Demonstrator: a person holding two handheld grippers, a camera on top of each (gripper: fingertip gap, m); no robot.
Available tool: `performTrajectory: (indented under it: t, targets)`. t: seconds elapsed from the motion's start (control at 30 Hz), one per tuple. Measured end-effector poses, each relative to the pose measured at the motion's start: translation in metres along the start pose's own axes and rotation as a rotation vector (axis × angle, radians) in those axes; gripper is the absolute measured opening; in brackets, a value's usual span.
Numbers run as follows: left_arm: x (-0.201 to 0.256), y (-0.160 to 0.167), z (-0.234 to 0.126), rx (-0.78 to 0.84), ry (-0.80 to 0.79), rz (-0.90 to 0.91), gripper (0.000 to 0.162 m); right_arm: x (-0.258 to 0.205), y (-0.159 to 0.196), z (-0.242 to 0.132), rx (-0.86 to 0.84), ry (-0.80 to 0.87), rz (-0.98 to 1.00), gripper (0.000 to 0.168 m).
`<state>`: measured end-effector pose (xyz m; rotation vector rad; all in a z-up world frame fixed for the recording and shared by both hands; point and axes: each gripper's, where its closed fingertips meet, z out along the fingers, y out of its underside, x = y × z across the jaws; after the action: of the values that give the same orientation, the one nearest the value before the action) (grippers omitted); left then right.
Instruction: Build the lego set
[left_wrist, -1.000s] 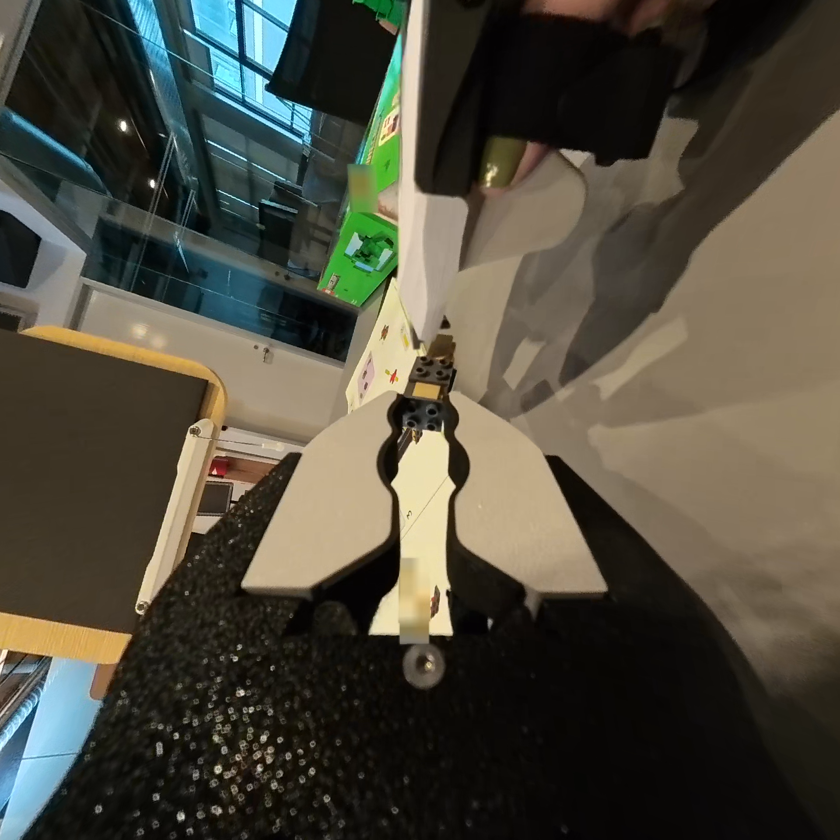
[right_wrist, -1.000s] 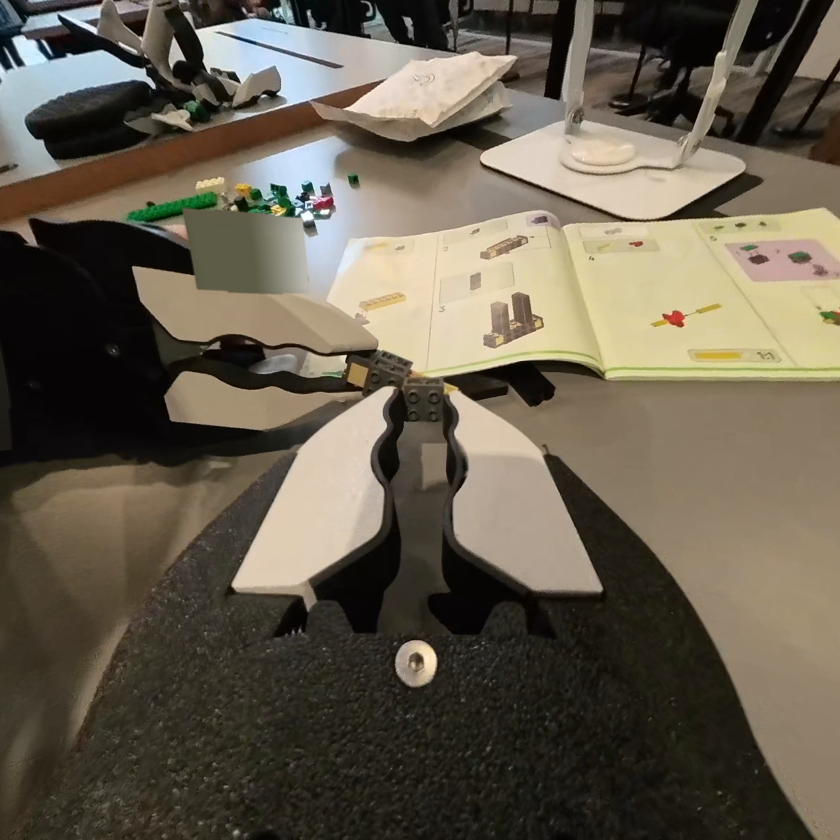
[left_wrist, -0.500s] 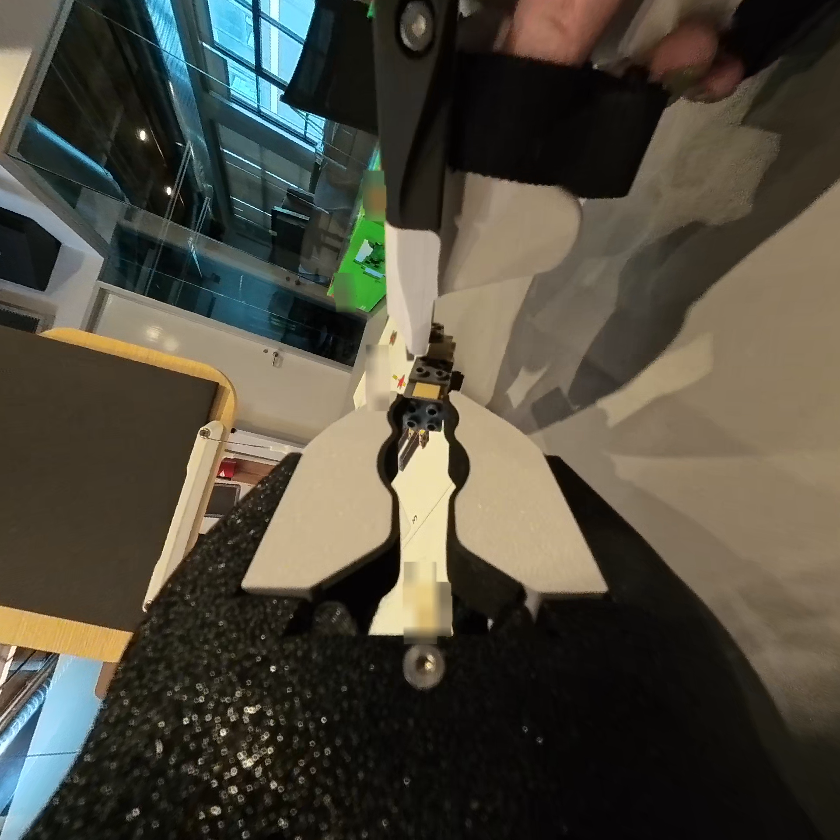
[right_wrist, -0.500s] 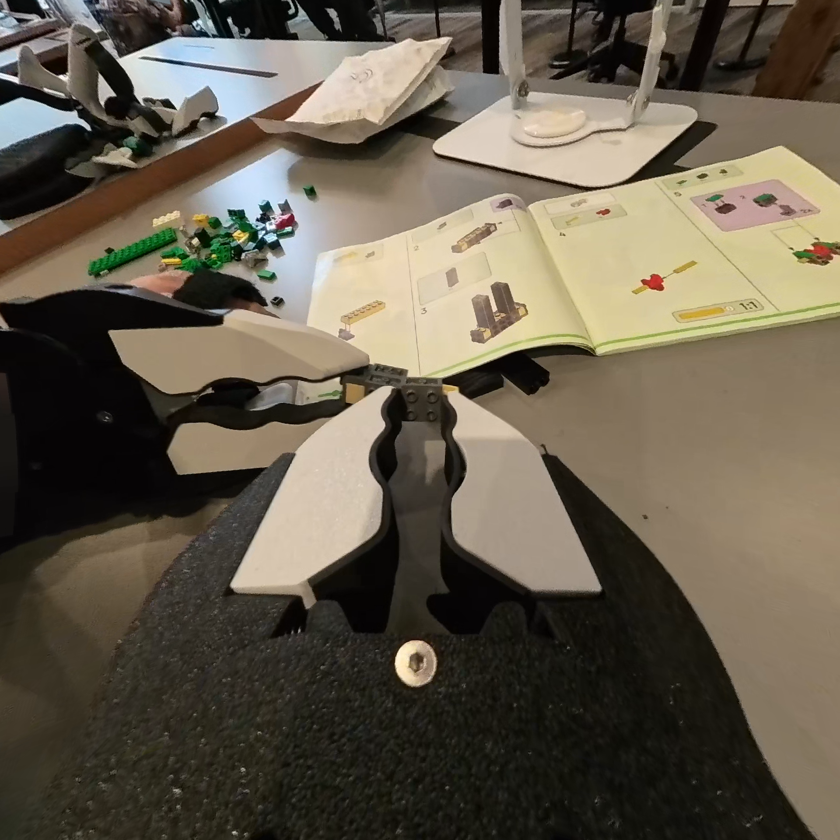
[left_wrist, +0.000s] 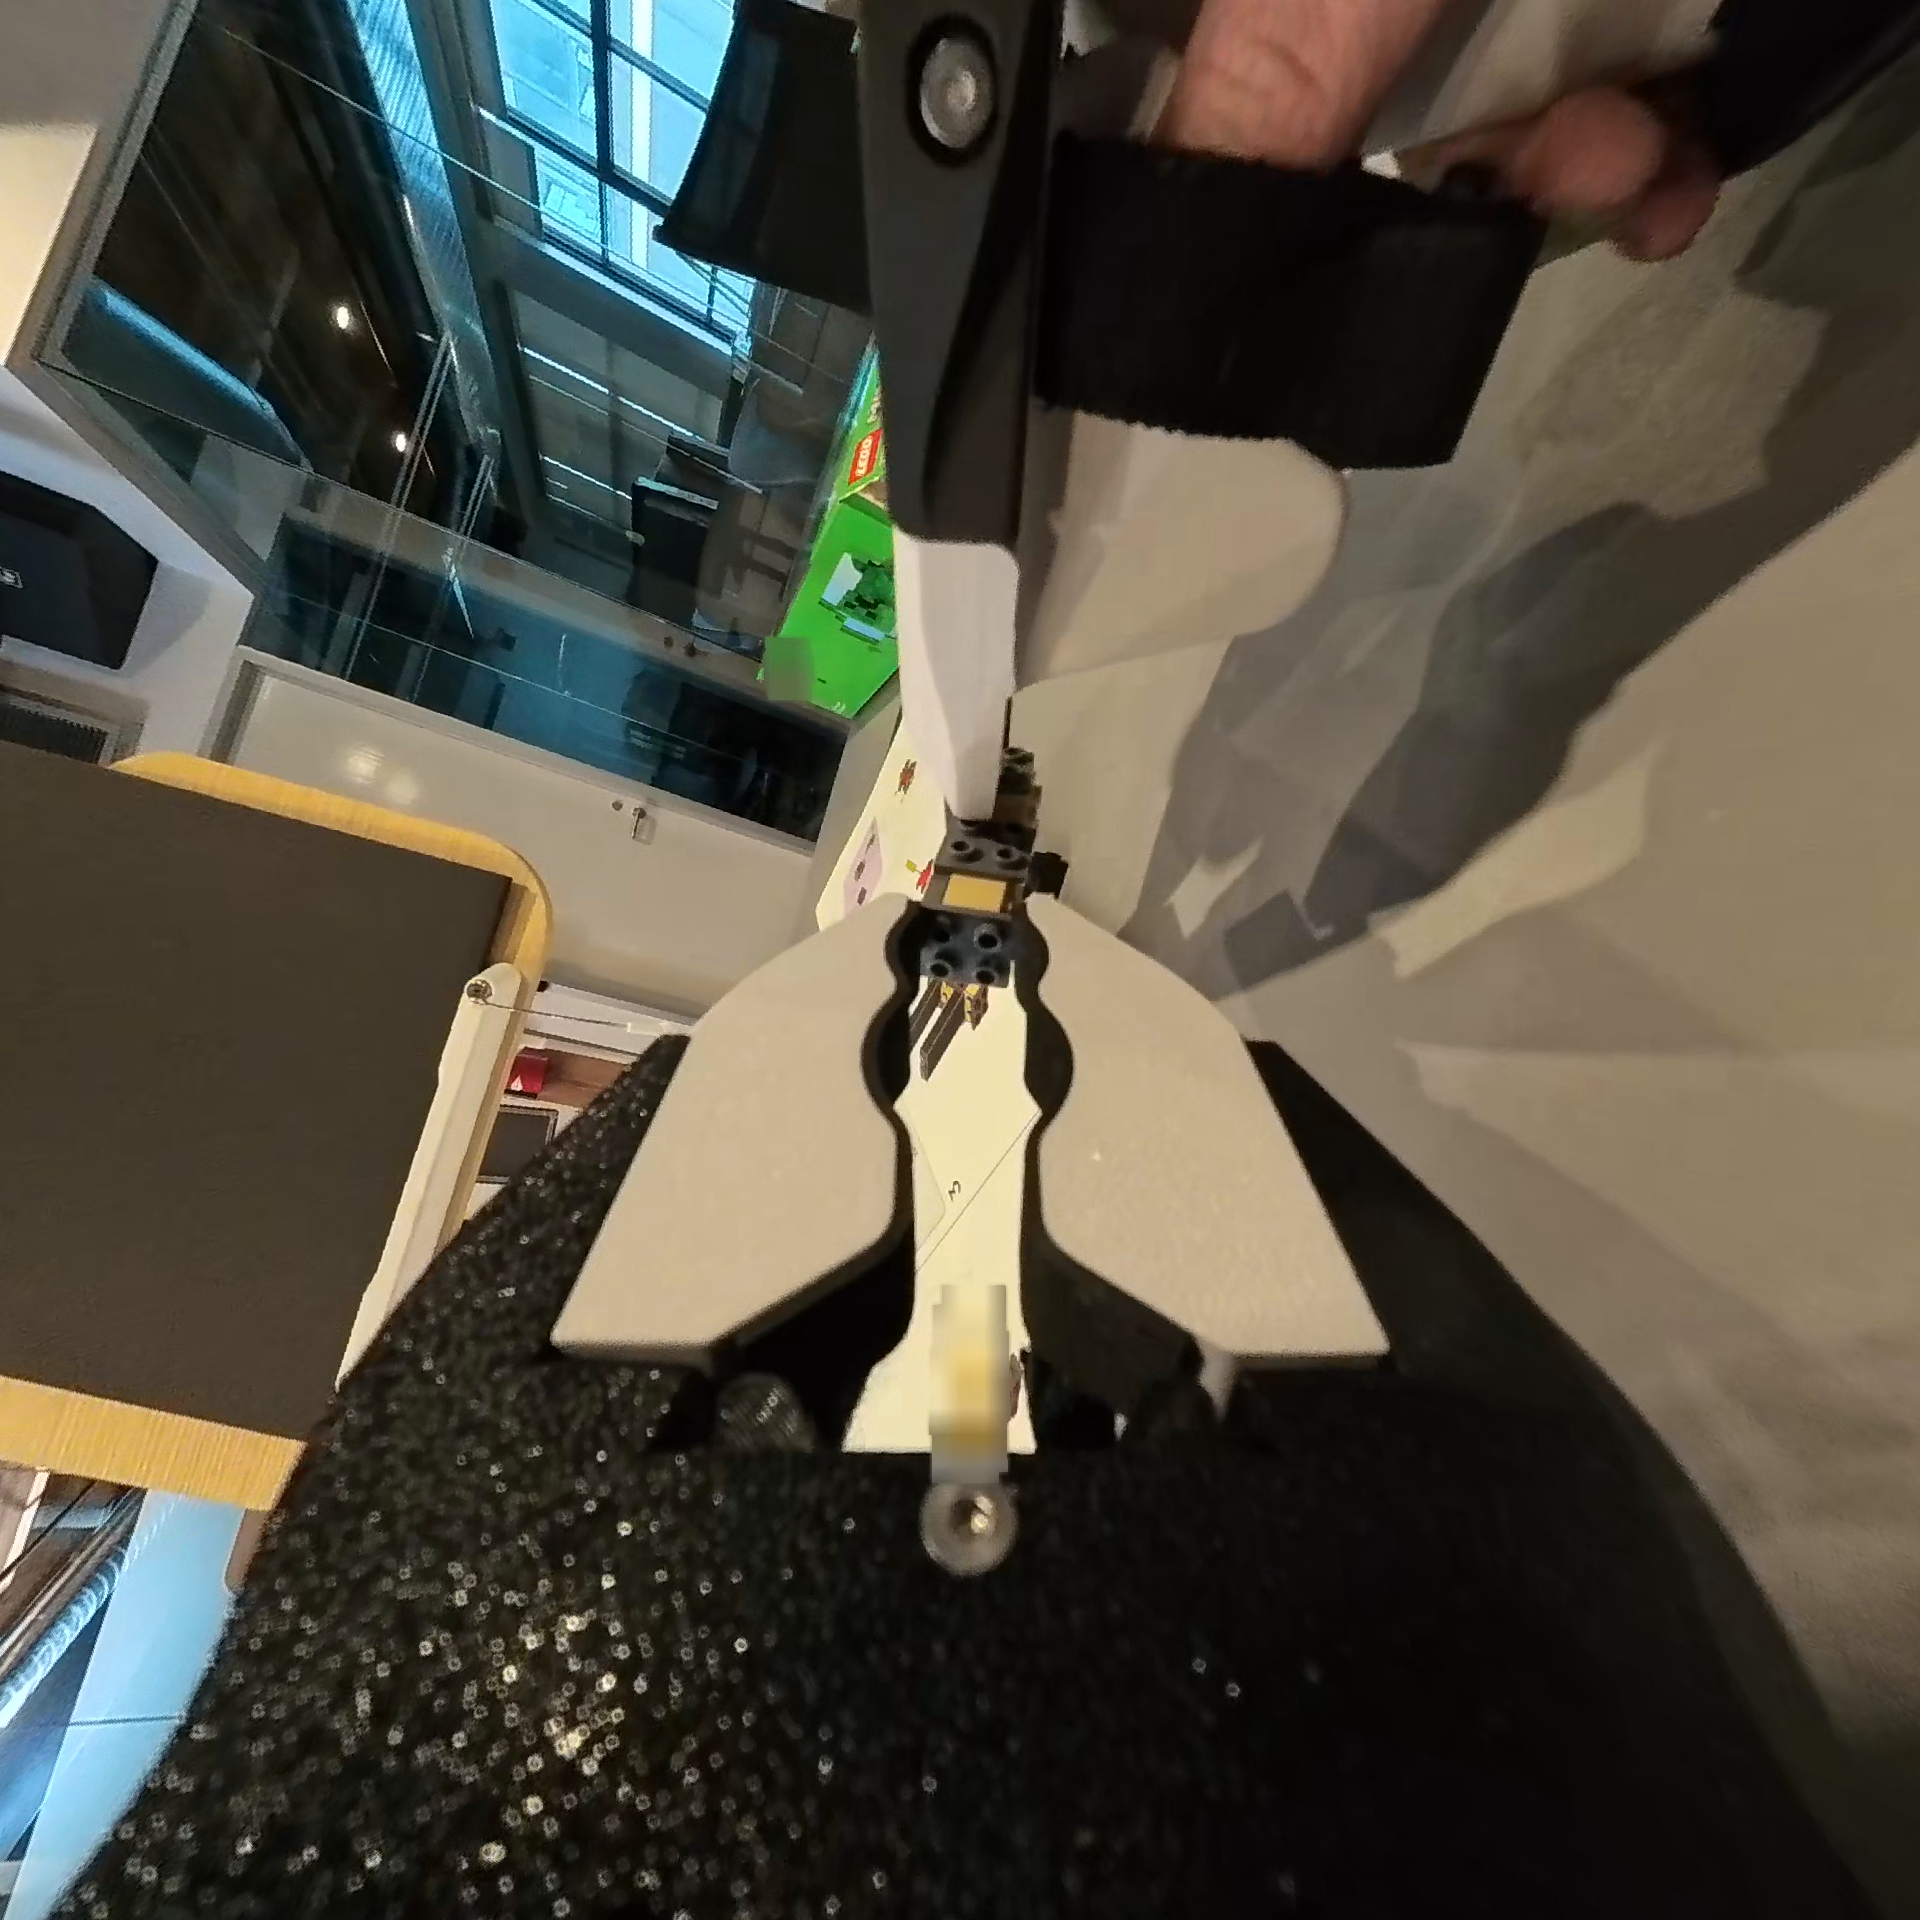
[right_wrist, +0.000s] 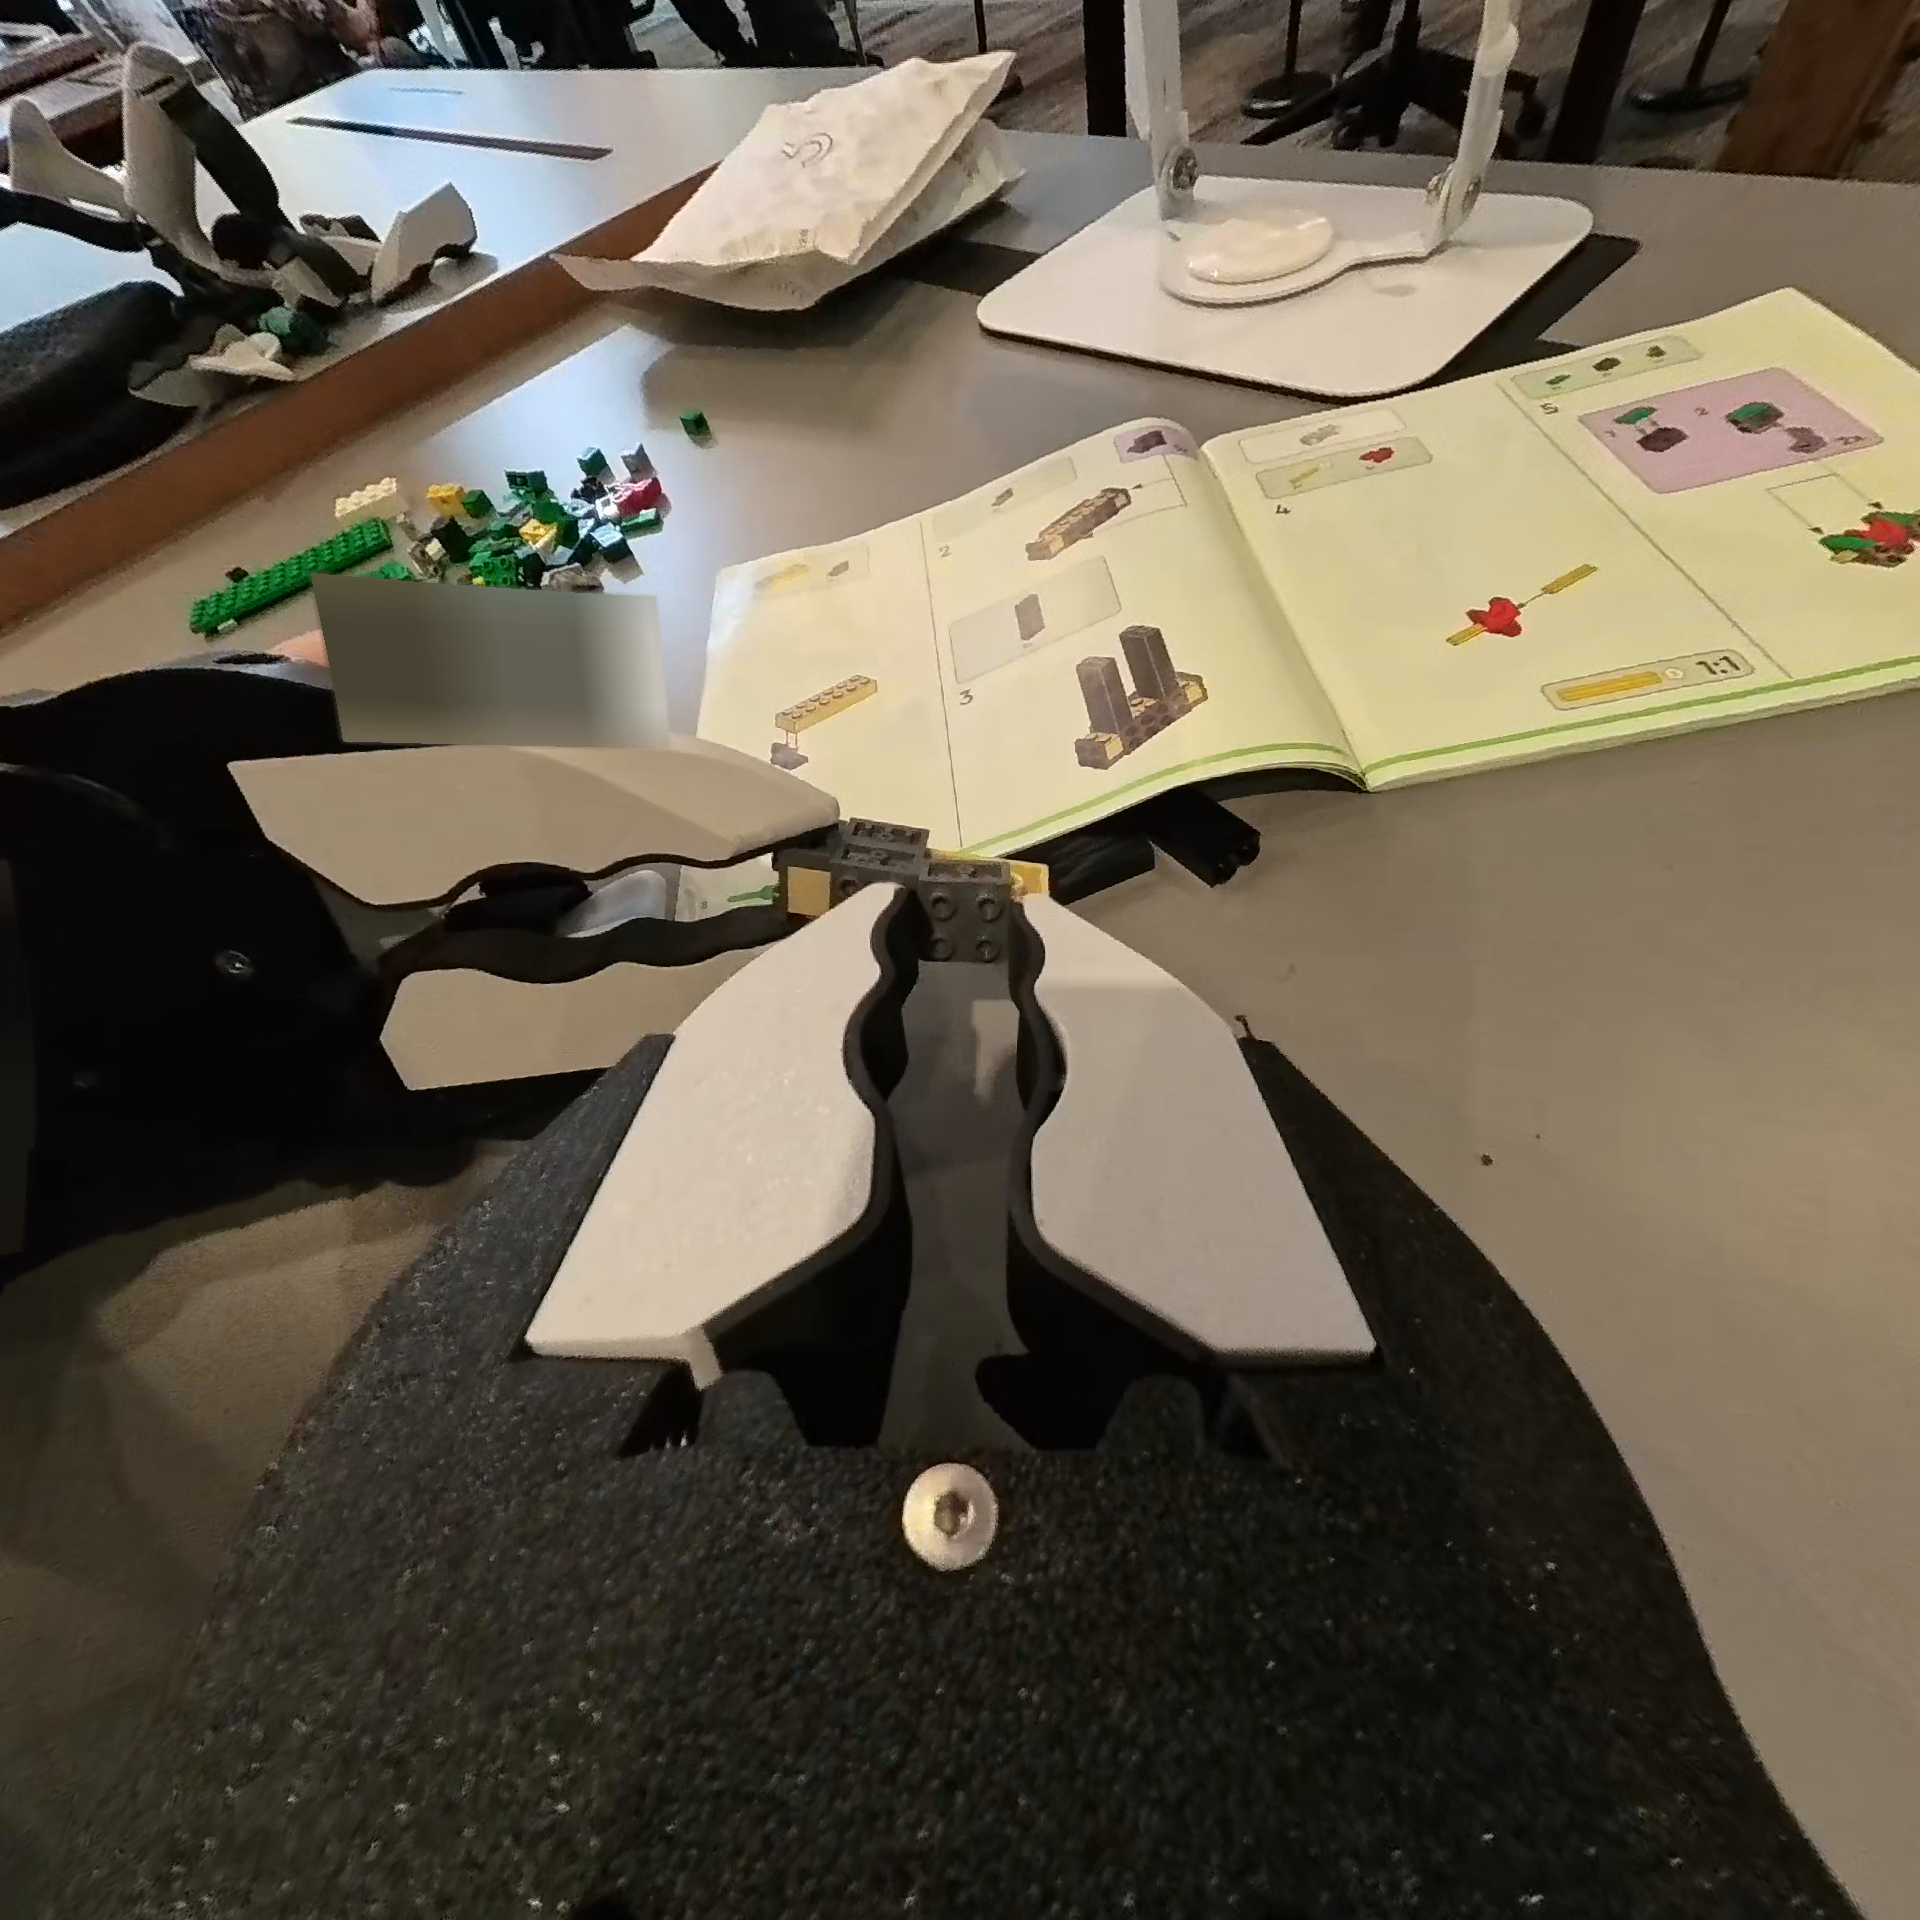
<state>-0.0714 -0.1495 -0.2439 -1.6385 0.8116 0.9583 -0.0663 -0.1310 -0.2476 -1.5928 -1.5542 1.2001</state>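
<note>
My left gripper (left_wrist: 966, 928) is shut on one end of a small lego assembly (left_wrist: 977, 889), a tan plate with dark grey bricks on it. My right gripper (right_wrist: 966, 912) is shut on a dark grey brick (right_wrist: 971, 930) that touches the same assembly (right_wrist: 831, 878). The left gripper (right_wrist: 800, 868) reaches in from the left in the right wrist view. The right gripper's white fingers (left_wrist: 956, 665) come down from above in the left wrist view. The pieces are held just above the grey table (right_wrist: 1507, 1039).
An open instruction booklet (right_wrist: 1299, 603) lies just behind the grippers, with black pieces (right_wrist: 1195, 842) under its edge. Loose bricks (right_wrist: 520, 530) and a green plate (right_wrist: 291, 587) lie far left. A white paper bag (right_wrist: 831, 197) and a white stand base (right_wrist: 1288, 281) sit behind. A green box (left_wrist: 842, 623) is beyond. The tips of both grippers are at nearly the same place. Left tips and right tips are each some 35 cm from the white stand base (right_wrist: 1288, 281).
Both grippers stay shut on the bricks. The right gripper has swung so its black body now shows over the assembly in the left wrist view, and its camera sits a little higher.
</note>
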Motion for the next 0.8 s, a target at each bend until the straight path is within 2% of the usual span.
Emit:
performTrajectory:
  t: [0.43, 0.67, 0.8]
  targets:
    - [0.0, 0.001, 0.0, -0.004, 0.002, -0.001, 0.016, 0.003, 0.002, 0.0, -0.016, 0.007, -0.011, 0.017]
    - [-0.001, 0.003, 0.0, -0.011, 0.002, -0.017, 0.016, 0.048, 0.001, -0.018, -0.054, 0.132, -0.276, 0.016]
    - [0.0, 0.004, 0.001, -0.013, 0.007, -0.017, 0.016, 0.06, 0.006, -0.034, -0.065, 0.011, -0.256, 0.014]
